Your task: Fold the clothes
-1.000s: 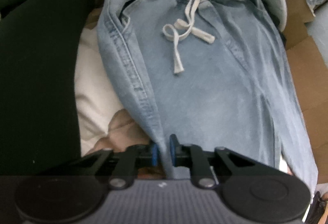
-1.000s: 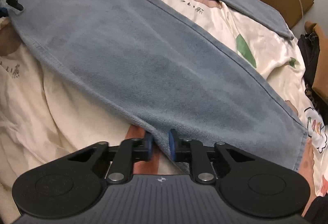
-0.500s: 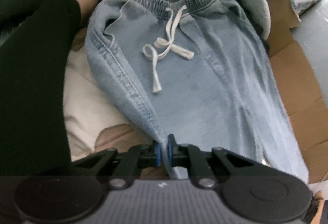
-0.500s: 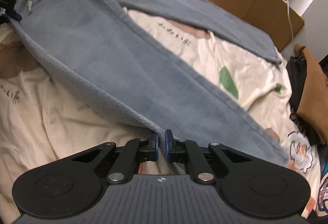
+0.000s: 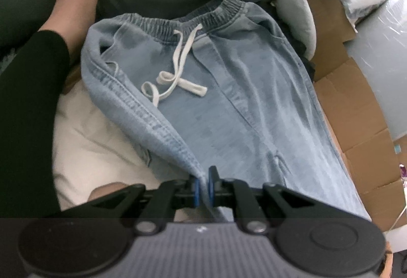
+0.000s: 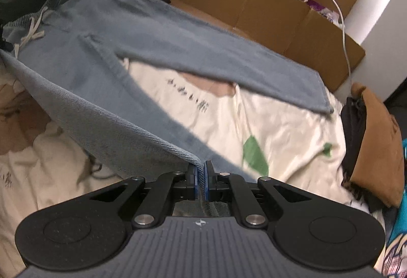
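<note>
The light-blue drawstring denim trousers (image 5: 229,100) are spread on the cream printed bedspread (image 6: 254,130). One outer seam is pinched by the left tool (image 5: 202,186) and right tool (image 6: 201,181), raised; a lengthwise fold seems underway, calling for carrying it across the far leg (image 6: 229,59).

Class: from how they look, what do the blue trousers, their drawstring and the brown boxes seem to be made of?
Trousers: likely denim, washed matte, with diagonal twill ribs showing at the lifted edge. Drawstring: probably flat woven cotton, off-white. Boxes: corrugated cardboard, dull brown, creased flaps.
</note>
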